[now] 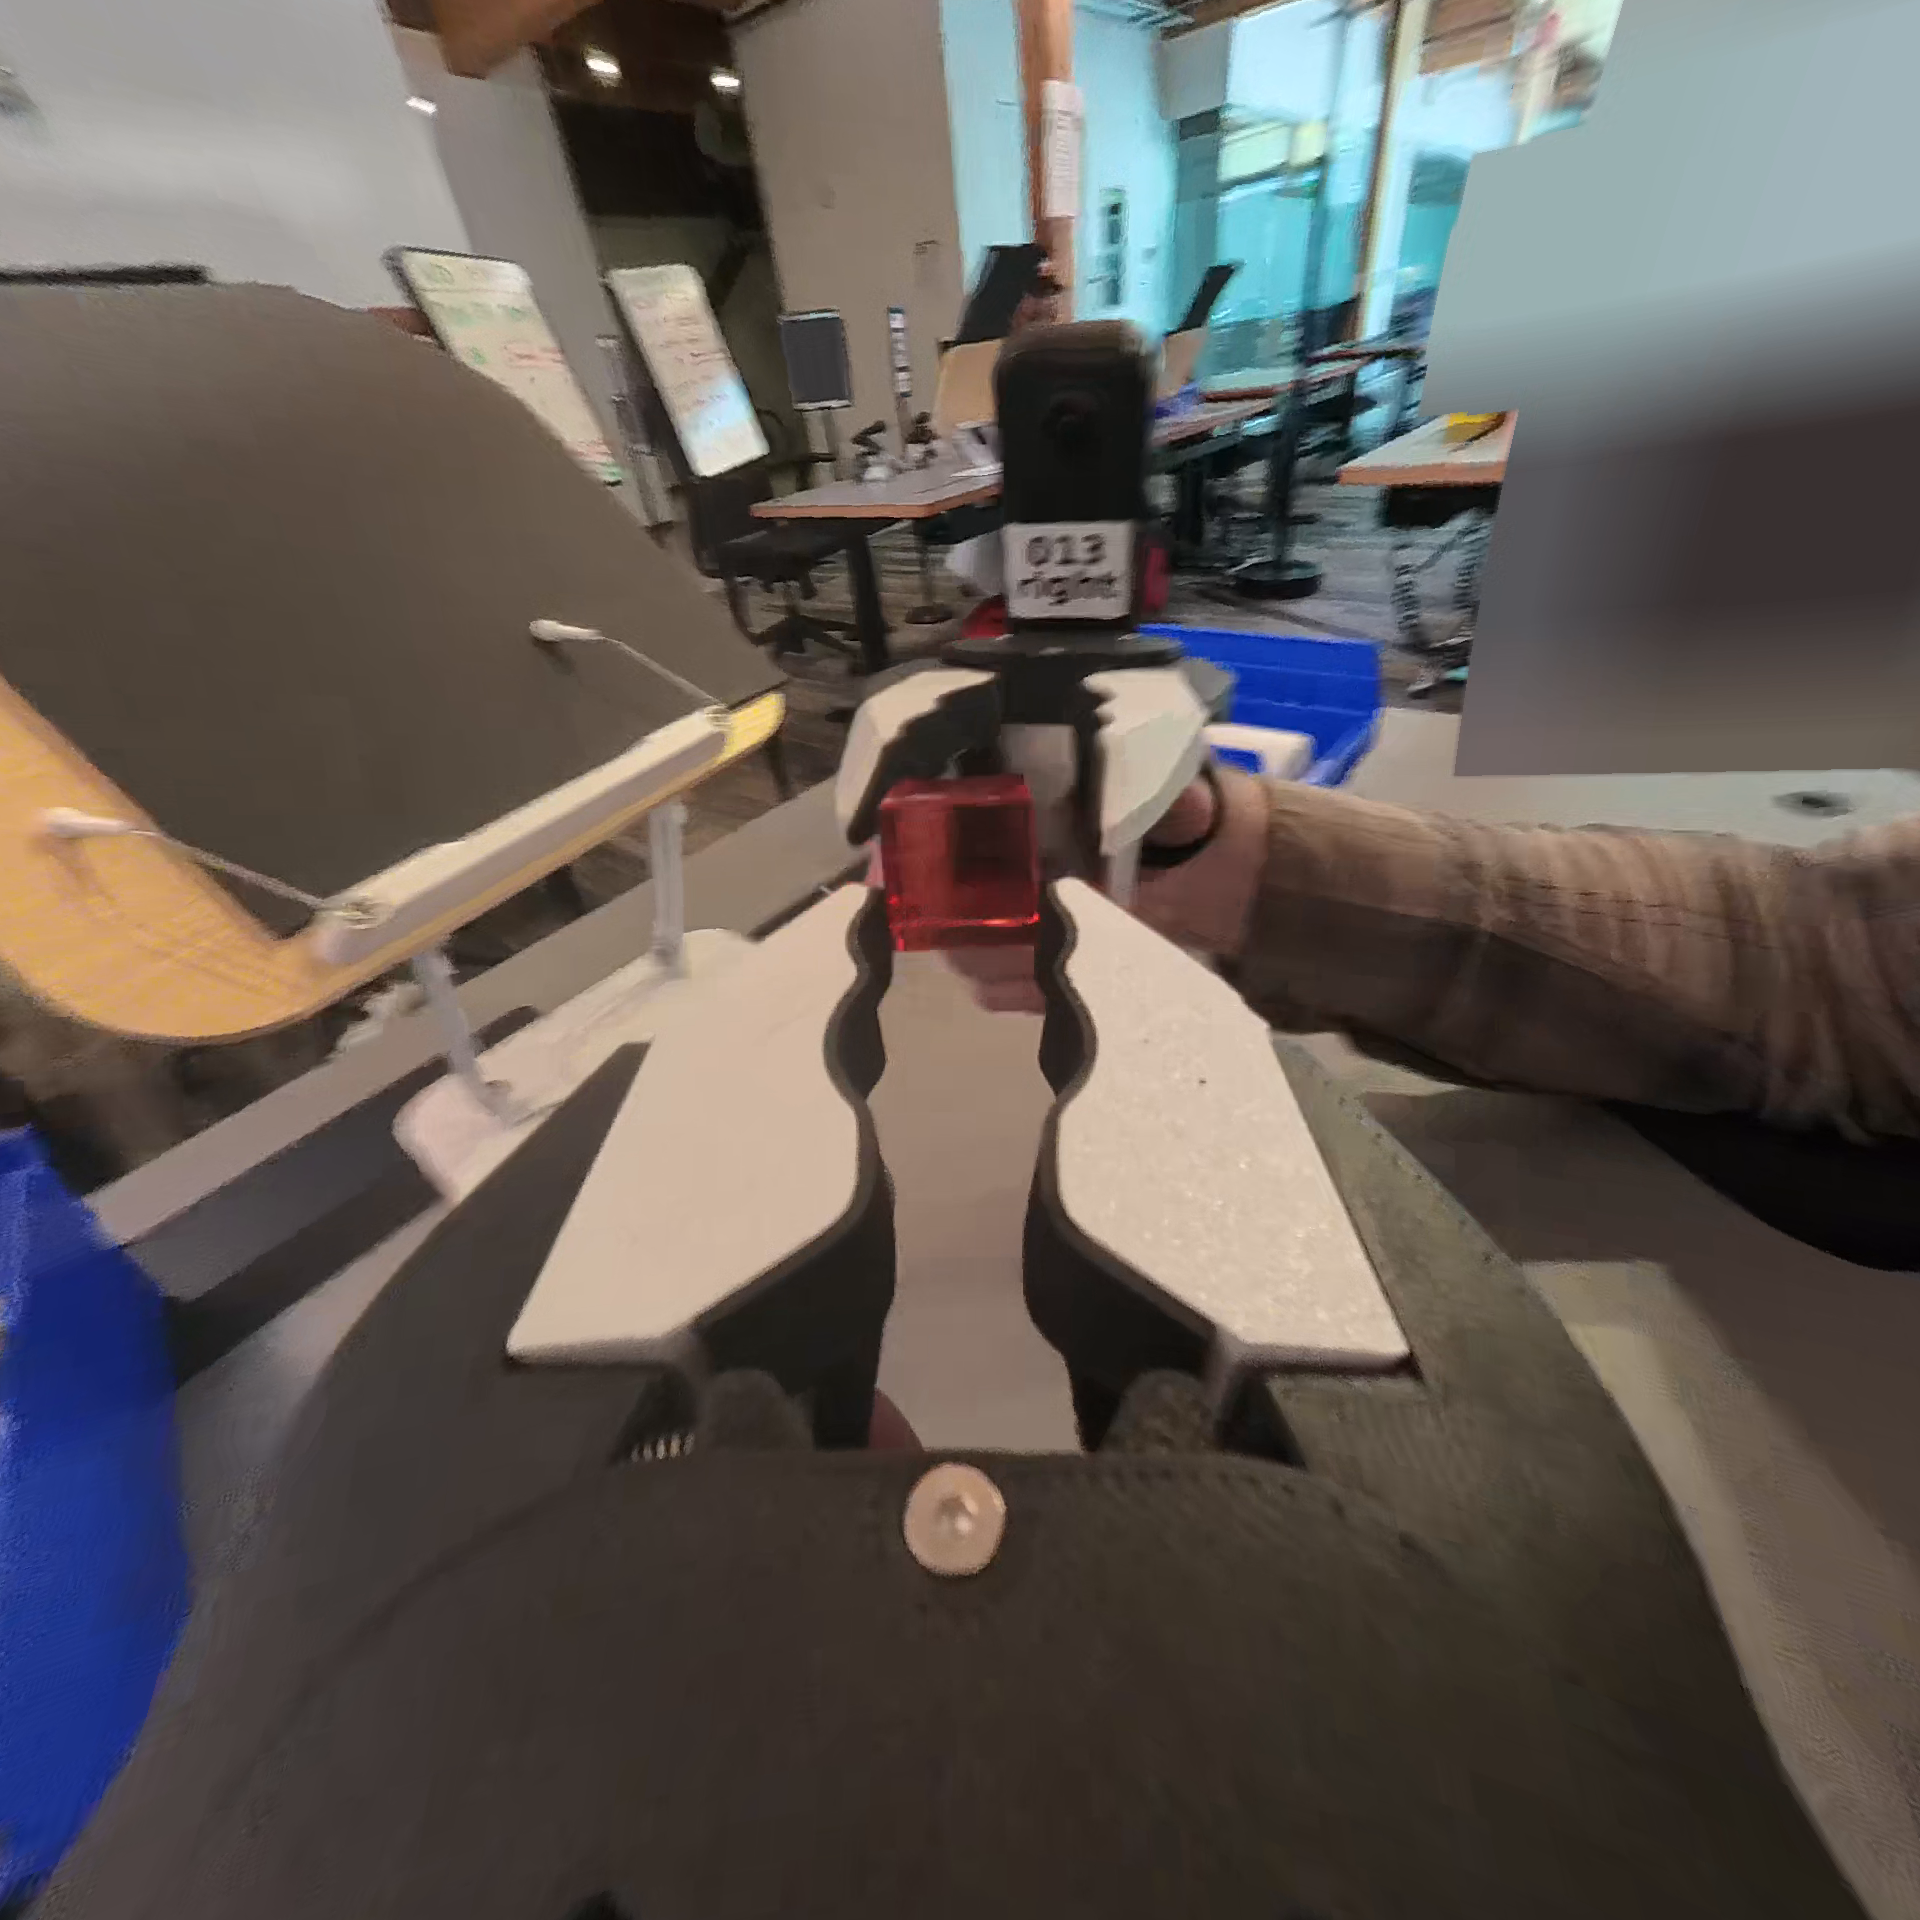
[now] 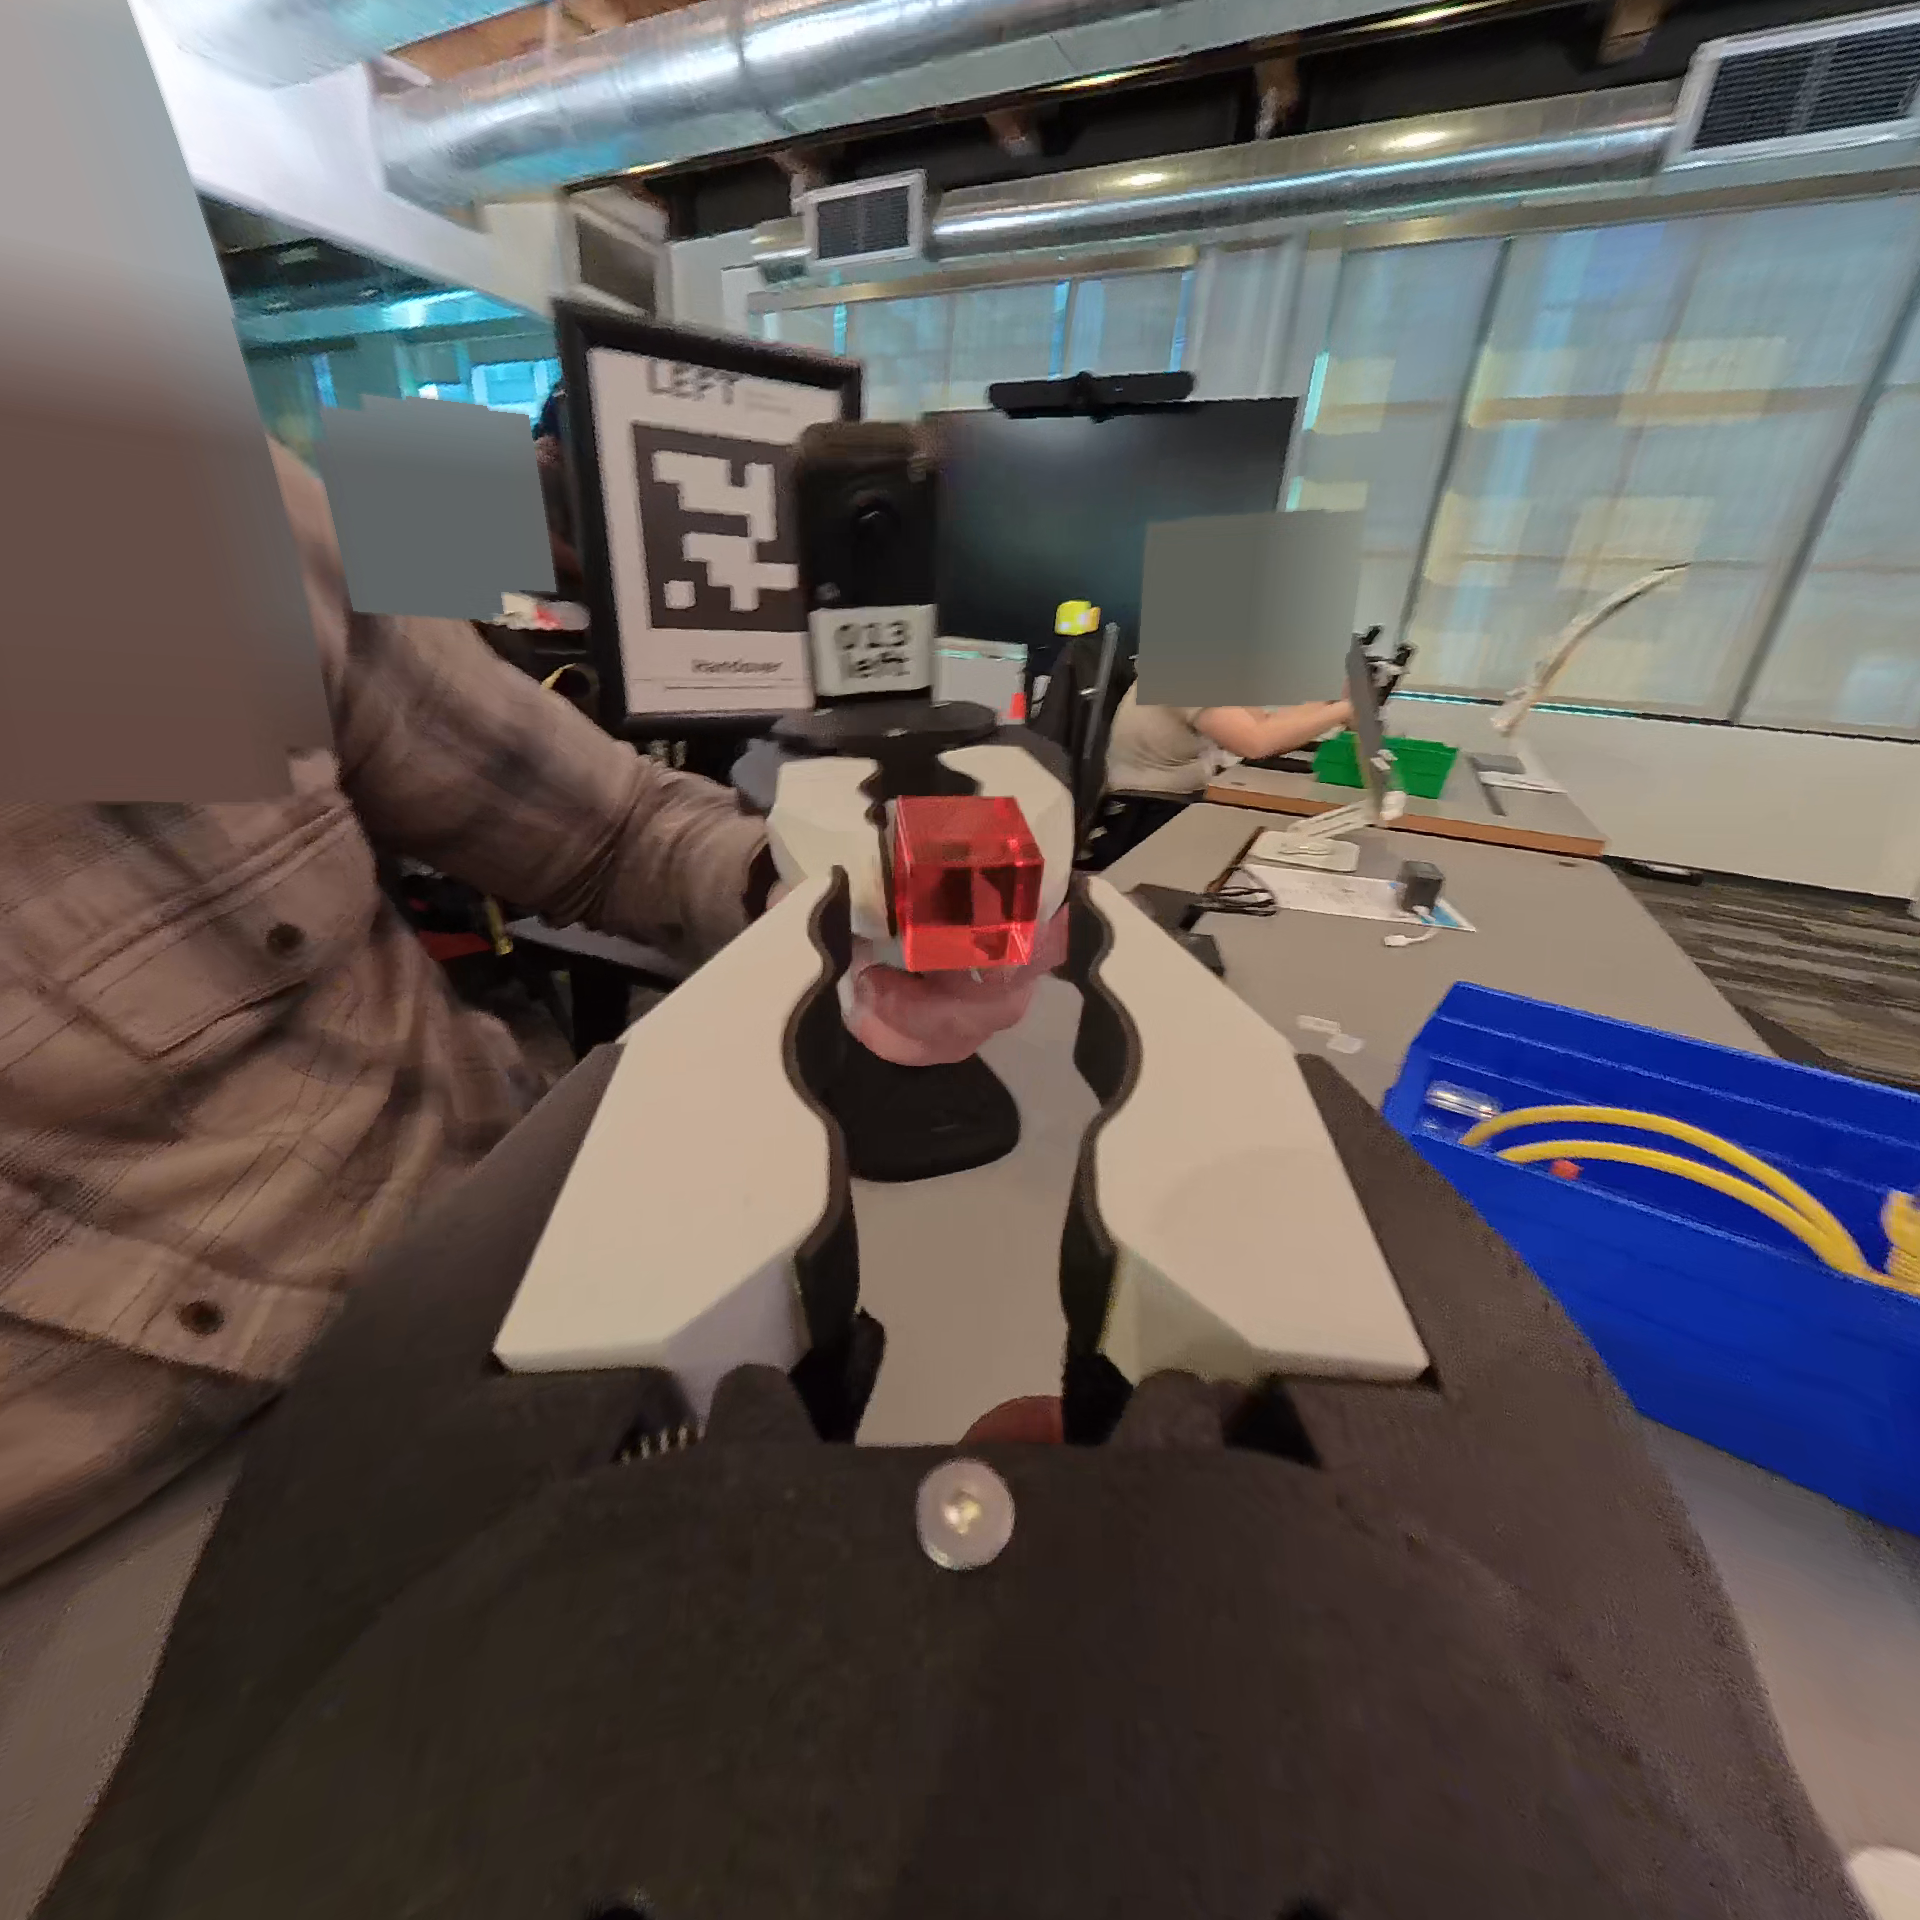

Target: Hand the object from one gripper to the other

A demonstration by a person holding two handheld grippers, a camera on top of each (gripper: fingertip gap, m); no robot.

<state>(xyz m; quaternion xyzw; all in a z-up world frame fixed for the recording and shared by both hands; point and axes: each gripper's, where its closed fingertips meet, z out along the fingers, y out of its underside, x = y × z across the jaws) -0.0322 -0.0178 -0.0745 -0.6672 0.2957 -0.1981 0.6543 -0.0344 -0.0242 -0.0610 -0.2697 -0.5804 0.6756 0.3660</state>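
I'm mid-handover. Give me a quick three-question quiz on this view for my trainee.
1. What sits between the two sets of fingertips? A) a ball B) a red cube C) a cable
2. True or false: the right gripper is clamped tight on it.
3. Fill in: the bin holding yellow cables is ____.

Key: 1 B. 2 False: gaps show on both sides of it, and the left gripper seems to hold it. 3 blue.
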